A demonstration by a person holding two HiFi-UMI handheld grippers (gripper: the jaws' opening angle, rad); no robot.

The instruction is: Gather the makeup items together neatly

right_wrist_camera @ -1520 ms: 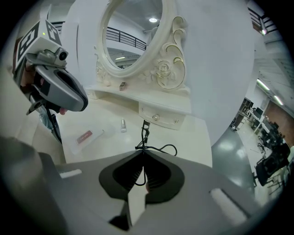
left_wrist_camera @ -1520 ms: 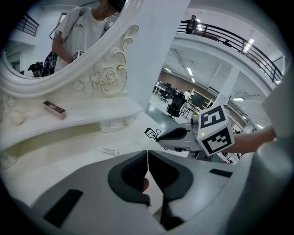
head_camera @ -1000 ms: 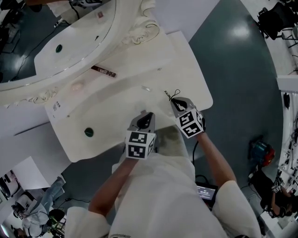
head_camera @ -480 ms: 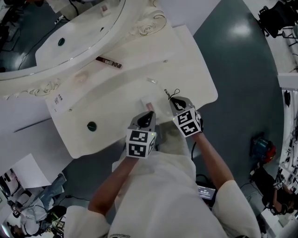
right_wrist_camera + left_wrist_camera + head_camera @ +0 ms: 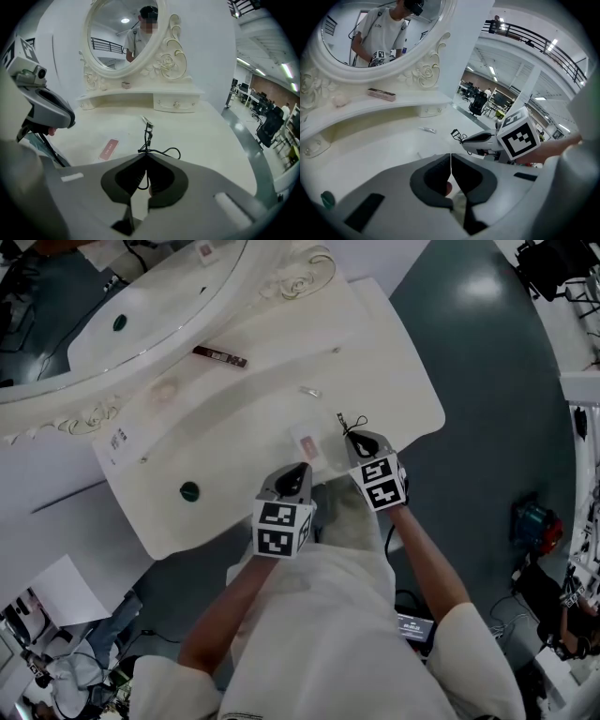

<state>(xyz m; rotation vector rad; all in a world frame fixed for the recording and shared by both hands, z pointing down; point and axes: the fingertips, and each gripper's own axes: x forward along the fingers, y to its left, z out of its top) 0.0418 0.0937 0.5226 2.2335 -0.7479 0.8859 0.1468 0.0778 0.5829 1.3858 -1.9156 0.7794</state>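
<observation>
Now, seen from above, the right gripper (image 5: 360, 440) has its jaws closed on a black eyelash curler (image 5: 348, 424), which juts toward twelve o'clock over the white vanity table (image 5: 394, 362). The left gripper (image 5: 297, 472) is pinched shut on nothing. A pink sachet (image 5: 307, 444) lies at nine o'clock from the curler, and a small clear tube (image 5: 309, 390) sits farther off at eleven. Laying the curler flat just beside the sachet before letting go would likely keep the group tidy.

From our head we look steeply down on the white dressing table (image 5: 375, 362). Our two gripper cameras sit low and close, facing its mirror (image 5: 124, 37); all three share the tabletop.
</observation>
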